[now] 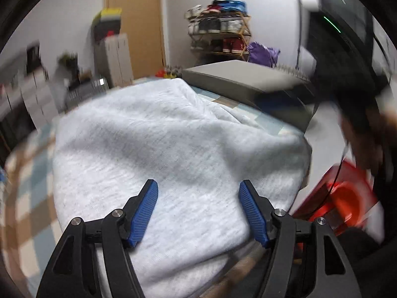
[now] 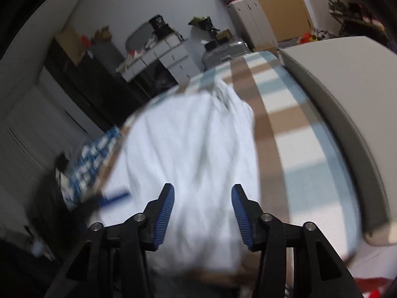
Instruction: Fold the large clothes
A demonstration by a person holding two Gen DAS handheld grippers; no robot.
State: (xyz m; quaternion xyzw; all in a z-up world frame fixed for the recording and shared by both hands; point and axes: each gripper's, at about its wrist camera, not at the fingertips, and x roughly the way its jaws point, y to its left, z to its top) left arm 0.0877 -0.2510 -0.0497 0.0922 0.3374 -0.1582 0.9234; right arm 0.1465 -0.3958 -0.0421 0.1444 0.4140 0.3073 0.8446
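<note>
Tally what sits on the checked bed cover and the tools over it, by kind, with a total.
Folded light grey garment: 1
Grippers with blue pads, both open and holding nothing: 2, the left gripper and the right gripper
Total: 3

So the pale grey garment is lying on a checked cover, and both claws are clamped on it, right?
Not quite. The pale grey garment does lie on the checked cover, but both wrist views show the left claw and right claw open above it, gripping nothing.
</note>
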